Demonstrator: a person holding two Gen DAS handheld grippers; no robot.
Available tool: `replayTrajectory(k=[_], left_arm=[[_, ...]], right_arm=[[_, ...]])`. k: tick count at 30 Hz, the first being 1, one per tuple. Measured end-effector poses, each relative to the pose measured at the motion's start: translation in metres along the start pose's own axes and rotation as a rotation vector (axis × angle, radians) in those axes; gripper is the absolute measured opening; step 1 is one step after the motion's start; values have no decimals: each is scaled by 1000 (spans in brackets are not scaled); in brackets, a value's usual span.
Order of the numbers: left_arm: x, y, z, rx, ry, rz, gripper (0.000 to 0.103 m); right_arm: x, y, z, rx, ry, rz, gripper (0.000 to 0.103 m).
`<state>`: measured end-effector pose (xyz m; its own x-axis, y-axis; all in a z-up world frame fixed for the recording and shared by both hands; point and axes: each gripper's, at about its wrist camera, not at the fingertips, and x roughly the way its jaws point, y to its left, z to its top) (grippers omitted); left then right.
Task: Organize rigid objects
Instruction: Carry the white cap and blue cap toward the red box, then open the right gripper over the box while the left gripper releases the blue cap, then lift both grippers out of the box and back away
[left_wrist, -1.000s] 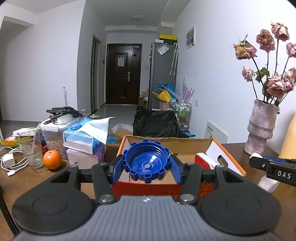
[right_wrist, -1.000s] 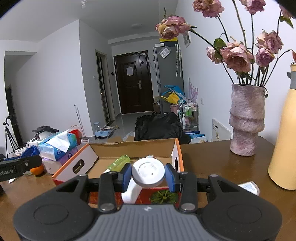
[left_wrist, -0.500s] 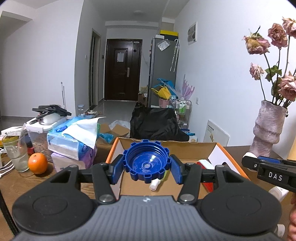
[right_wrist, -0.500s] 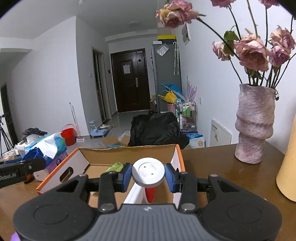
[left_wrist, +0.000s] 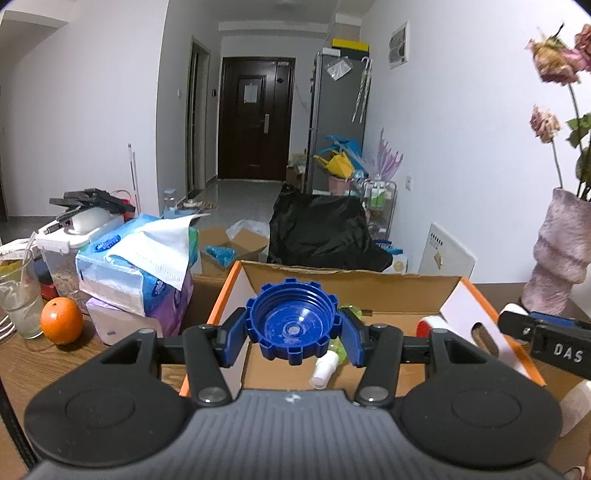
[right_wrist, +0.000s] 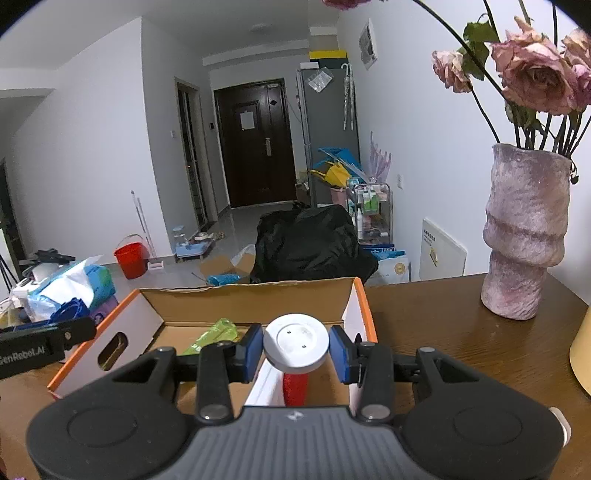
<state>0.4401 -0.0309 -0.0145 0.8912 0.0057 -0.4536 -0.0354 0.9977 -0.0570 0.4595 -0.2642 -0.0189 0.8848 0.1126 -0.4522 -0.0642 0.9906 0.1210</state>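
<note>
My left gripper (left_wrist: 293, 332) is shut on a big blue ribbed cap (left_wrist: 293, 325), held over the left part of an open cardboard box (left_wrist: 354, 284) with orange edges. Inside the box lie a green bottle with a white nozzle (left_wrist: 328, 356) and a red and white item (left_wrist: 430, 326). My right gripper (right_wrist: 296, 349) is shut on a round white disc (right_wrist: 296, 345), over the right part of the same box (right_wrist: 251, 295). Below the disc lie a red piece (right_wrist: 295, 386), a white piece (right_wrist: 264, 384) and a green bottle (right_wrist: 216, 334).
An orange (left_wrist: 61, 320), a glass (left_wrist: 18, 295), tissue packs (left_wrist: 136, 266) and a plastic container (left_wrist: 70, 251) crowd the wooden table left of the box. A pink vase of dried roses (right_wrist: 524, 236) stands at the right. A yellow object (right_wrist: 581, 354) sits at the far right edge.
Both grippers have moved forward over the box with their loads still held. The box now looks larger and lower, and its contents show beneath each gripper.
</note>
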Motion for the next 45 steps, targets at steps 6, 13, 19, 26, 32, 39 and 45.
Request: replayTrajectory(k=[6,13,19,26,32,39,45], left_arm=[[23,1,0,6,37,25,54],[38,2,-2,13,62,45,54],[48,2,-4,27,77,56,54],[50,2,-5,25,99,35,69],[43,3,-4,11,60,78,102],[45,6,-4,-7,70,83,103],[45,6,-4,-14,74,89,103]], right_arm=[[15,-4,2,13,27,-9,38],[29,-9,3,22,50,-10,38],[40,-11,4,28,73,-4,38],[44,-13,4,44,92,-17,39],[40,-22,7,97,77,-20,68],[34,-23,7,108,44,-25,100],[32,-22,7,104,40,-30,101]])
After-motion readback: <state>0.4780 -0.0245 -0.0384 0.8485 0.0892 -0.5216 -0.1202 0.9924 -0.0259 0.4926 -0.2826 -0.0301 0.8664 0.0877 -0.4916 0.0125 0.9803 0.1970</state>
